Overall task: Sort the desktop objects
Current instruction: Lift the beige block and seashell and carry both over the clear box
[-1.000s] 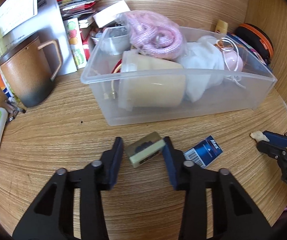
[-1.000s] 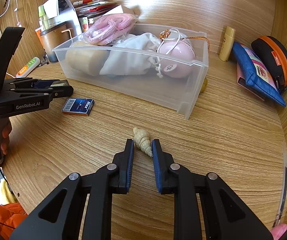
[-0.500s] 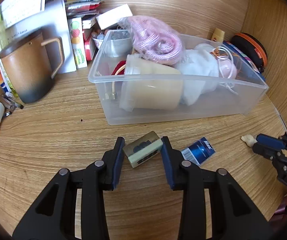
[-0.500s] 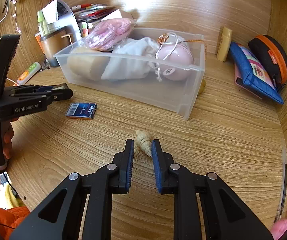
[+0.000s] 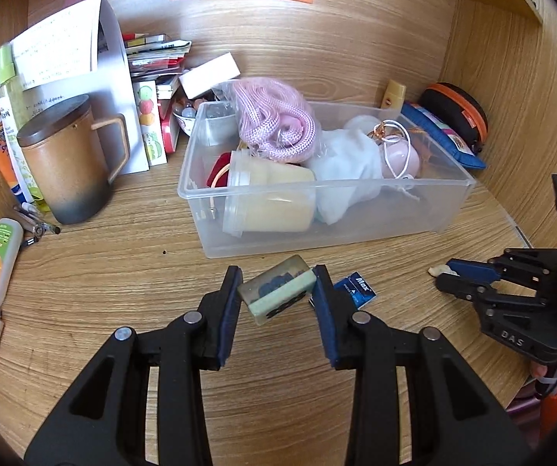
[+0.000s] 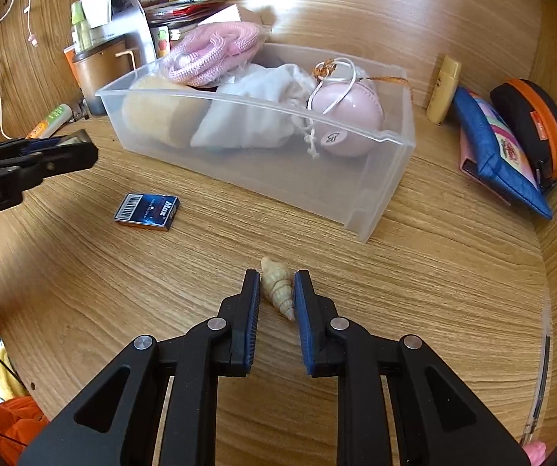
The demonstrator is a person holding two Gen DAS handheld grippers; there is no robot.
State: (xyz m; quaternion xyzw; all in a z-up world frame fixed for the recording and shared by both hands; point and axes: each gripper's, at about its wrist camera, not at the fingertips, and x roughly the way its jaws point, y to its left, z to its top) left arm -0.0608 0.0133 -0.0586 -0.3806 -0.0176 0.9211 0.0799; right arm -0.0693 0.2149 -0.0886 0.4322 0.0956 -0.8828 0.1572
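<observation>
Wood-grain desk surface in a wooden alcove carries all items. Clear plastic storage bin stands at the middle toward the back wall, filled with a pink rope bundle, white cloth pouch and cream lidded jar. Left gripper holds a pale green translucent block clamped, raised just before the bin's front wall. Right gripper has its jaws narrowly closed on a small cream spiral seashell near the desk's front edge. Small blue printed box lies on the desk between the two grippers.

Pale green block tilted, clamped off the desk; cream spiral shell beside clear bin.
</observation>
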